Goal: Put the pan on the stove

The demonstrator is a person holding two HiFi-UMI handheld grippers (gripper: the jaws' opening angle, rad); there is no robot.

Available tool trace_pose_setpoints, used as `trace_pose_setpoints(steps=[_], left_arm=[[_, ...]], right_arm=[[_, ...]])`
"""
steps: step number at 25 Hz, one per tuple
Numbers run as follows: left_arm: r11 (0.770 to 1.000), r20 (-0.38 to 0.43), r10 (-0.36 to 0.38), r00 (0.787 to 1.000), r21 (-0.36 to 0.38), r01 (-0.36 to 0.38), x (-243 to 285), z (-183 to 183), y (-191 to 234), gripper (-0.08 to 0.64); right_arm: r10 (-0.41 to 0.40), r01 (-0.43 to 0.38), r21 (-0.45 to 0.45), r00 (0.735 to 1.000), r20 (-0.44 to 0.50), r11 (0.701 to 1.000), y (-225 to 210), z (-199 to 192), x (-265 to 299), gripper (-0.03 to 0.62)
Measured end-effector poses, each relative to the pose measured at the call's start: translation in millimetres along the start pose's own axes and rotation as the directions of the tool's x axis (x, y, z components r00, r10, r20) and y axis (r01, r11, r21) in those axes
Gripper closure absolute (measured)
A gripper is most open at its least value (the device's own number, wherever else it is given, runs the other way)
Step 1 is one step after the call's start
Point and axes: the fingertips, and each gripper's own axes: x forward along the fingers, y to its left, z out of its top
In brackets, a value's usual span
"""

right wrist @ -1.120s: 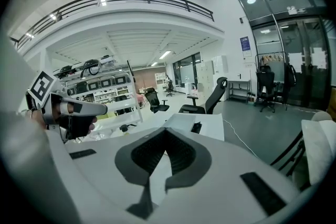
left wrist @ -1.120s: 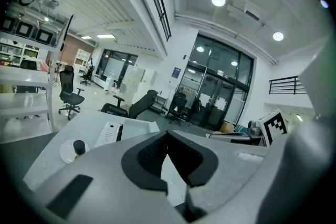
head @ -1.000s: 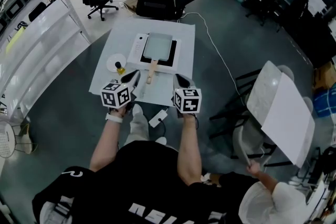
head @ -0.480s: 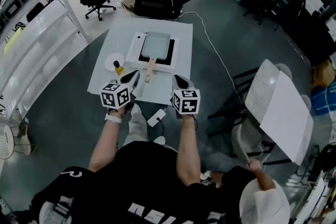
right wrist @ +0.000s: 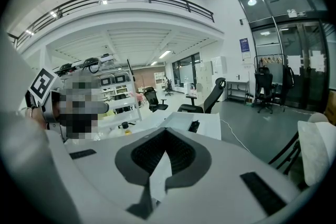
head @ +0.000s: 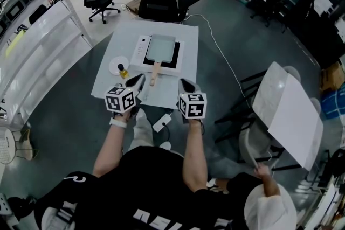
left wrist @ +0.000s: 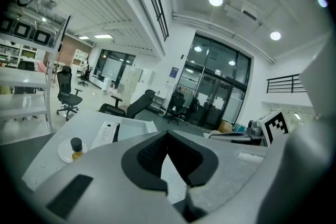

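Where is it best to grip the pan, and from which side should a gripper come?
Probably the wooden handle: it sticks out from the pan toward the person, beyond the near edge of the stove. Come from the near side, jaws closing across its narrow width.

Pan (head: 160, 47) sits on stove (head: 141, 51), bottle (head: 123, 70) on plate (head: 115, 64) to its left
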Motion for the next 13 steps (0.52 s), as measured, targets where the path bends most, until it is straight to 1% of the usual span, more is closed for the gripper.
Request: trace_pose_setpoints(steps=[13], left_arm=[[1.000,-0.002,0.005,1.000,0.016,-0.005,6.3,1.7,-5.7,0.561]], right_arm=[[-0.008,0.008,0.004,1.000,0.012,1.000,-10.6,2.6,-4.3,0.597]])
